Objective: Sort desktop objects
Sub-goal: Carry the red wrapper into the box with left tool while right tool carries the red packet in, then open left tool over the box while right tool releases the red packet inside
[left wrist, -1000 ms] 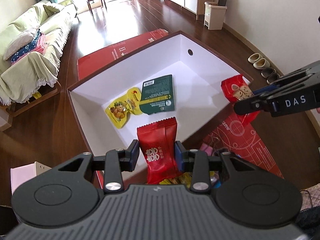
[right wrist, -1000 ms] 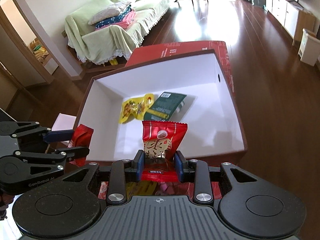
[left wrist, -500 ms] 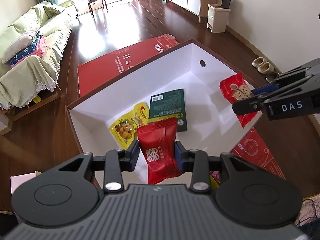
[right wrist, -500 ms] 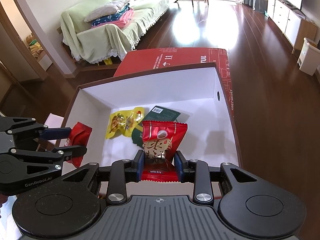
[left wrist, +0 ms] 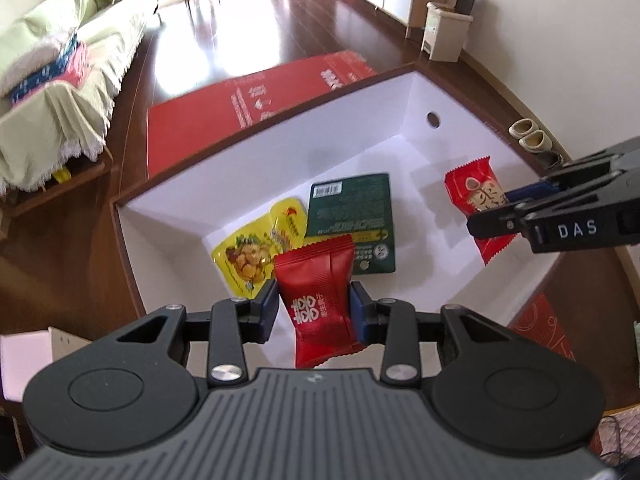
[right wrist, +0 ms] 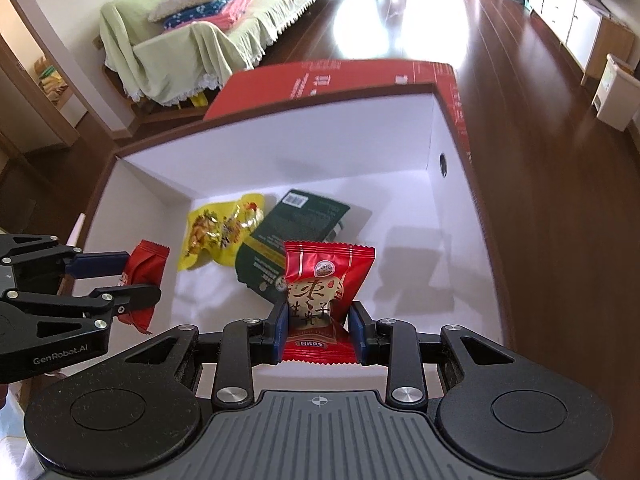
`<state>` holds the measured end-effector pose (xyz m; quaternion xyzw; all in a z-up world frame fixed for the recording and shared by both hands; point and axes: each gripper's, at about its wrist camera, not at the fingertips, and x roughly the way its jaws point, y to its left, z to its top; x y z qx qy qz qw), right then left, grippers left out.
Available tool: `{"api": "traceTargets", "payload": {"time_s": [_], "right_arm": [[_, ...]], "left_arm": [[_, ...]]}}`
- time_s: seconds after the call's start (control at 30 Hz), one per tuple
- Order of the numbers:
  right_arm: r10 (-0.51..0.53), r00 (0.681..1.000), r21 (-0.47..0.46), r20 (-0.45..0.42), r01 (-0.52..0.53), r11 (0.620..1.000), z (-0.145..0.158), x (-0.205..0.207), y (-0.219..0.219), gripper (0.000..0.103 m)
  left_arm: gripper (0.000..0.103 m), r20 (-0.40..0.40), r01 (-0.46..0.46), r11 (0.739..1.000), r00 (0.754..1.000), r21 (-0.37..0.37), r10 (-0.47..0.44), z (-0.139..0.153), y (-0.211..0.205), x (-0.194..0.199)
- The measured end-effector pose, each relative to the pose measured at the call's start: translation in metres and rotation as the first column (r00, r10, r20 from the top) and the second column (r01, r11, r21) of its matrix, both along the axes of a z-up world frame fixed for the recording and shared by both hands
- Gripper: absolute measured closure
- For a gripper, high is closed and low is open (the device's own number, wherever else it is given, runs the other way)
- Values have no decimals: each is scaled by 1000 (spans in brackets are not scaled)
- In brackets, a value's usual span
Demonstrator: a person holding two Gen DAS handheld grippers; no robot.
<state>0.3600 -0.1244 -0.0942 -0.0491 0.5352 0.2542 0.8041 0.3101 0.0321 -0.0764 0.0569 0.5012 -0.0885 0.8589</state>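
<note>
Shift since a second ago: both grippers carried forward and lower over the white box (left wrist: 472,136) — rim now passed, floor of the box now ahead of the fingertips instead of its near wall.

Left gripper (left wrist: 314,307): pinching a plain red snack packet (left wrist: 320,300) across its middle, packet standing up between the pads, lower end hanging back toward the palm.

Right gripper (right wrist: 318,330): pinching a red date-cake packet (right wrist: 326,280) low on its body, top fanned out above the pads; seen from the left wrist as well, off to the right and further forward.

Already in the box: yellow snack pouch (left wrist: 256,248) just ahead-left of the left gripper, dark green packet (left wrist: 352,220) straight ahead of it, the two overlapping at one edge.

Step in hand: likely lowering for release, both packets at once.

Risk — piling: left packet sits directly above the yellow and green ones; a drop here would probably land on top and slide.

Risk — sticking: glossy film squeezed between rubber pads may cling to one pad on opening and swing out sideways.

Risk — clash: the two grippers near each other over the same box; a drift inward could knock jaw against jaw.
</note>
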Motion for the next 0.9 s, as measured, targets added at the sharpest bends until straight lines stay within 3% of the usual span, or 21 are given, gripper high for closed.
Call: {"api": "traceTargets", "payload": {"time_s": [0.43,0.9], "right_arm": [[-39,998,-48,-52,37,998,-30,17,-3,72],[-61,996,-25,-62,59,998,-40,28,-3,72]], "left_arm": [[71,-75,-13,1000,997,-14,12,-35,0,22],[70,-123,-22,1000,992,-19,19,-60,-3,47]]}}
